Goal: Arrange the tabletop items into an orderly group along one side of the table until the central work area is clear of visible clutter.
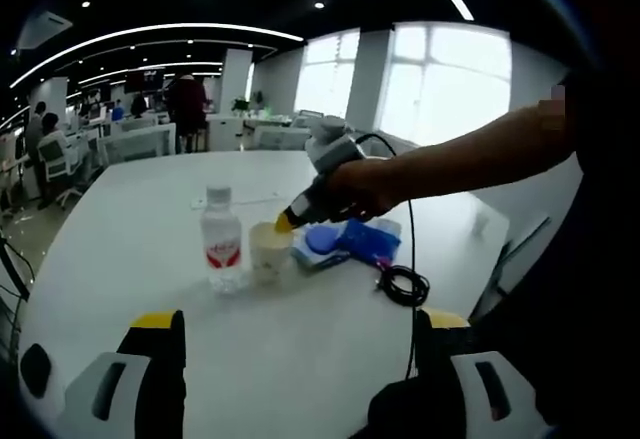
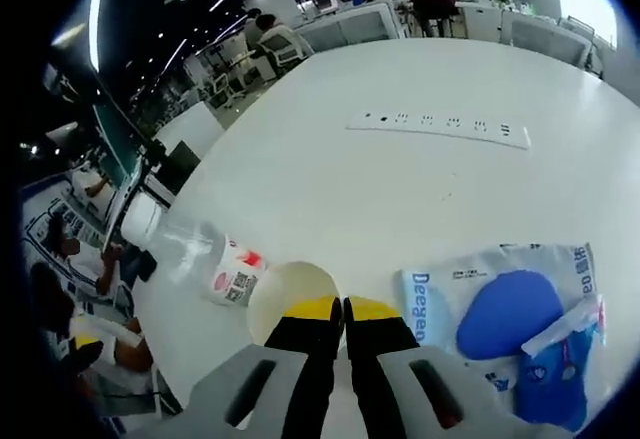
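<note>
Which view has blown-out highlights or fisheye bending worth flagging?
Left gripper view: windows blown out white, ceiling light strips bent into arcs, right gripper and forearm dark against them. Right gripper view: even light, mild glare top right, power strip slightly curved.

White wipes packet (image 2: 500, 304) on the desk (image 2: 400, 189) carries blue lettering reading roughly "Deegen", partly cut off; water bottle (image 2: 205, 259) label shows a red mark and a code square, its text too small to read.
</note>
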`<state>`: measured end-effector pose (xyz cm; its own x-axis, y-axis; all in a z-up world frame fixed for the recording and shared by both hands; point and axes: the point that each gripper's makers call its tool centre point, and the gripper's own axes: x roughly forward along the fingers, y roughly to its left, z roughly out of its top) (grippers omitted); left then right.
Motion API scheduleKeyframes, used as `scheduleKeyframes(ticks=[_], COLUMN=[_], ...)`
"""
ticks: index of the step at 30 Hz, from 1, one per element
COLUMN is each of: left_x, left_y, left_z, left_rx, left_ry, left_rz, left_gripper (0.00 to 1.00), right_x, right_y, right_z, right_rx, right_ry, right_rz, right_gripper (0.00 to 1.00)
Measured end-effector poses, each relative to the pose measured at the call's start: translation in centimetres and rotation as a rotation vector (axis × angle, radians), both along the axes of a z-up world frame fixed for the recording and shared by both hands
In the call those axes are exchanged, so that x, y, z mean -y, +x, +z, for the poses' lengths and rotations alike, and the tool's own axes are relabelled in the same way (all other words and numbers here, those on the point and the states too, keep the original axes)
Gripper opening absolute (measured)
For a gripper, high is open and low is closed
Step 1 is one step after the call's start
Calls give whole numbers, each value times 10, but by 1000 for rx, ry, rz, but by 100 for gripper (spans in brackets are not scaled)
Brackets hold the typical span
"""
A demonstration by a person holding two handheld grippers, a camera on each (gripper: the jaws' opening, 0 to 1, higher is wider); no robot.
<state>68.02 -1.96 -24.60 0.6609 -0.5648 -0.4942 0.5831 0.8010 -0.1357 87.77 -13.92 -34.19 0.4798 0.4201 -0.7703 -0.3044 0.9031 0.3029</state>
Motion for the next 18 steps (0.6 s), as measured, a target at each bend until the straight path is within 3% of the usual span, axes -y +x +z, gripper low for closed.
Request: scheduleKeyframes(ticks=[18], left_x=[5], left_y=[4], left_z=[-1], left_rx=[-2], left_ry=[5], left_rz=[-22], left_gripper=[94], right_x=[5], right_y=[10], right_z=[-8], right_rx=[-5], right_ry=[-6], right_rz=[-1], right_gripper=[1])
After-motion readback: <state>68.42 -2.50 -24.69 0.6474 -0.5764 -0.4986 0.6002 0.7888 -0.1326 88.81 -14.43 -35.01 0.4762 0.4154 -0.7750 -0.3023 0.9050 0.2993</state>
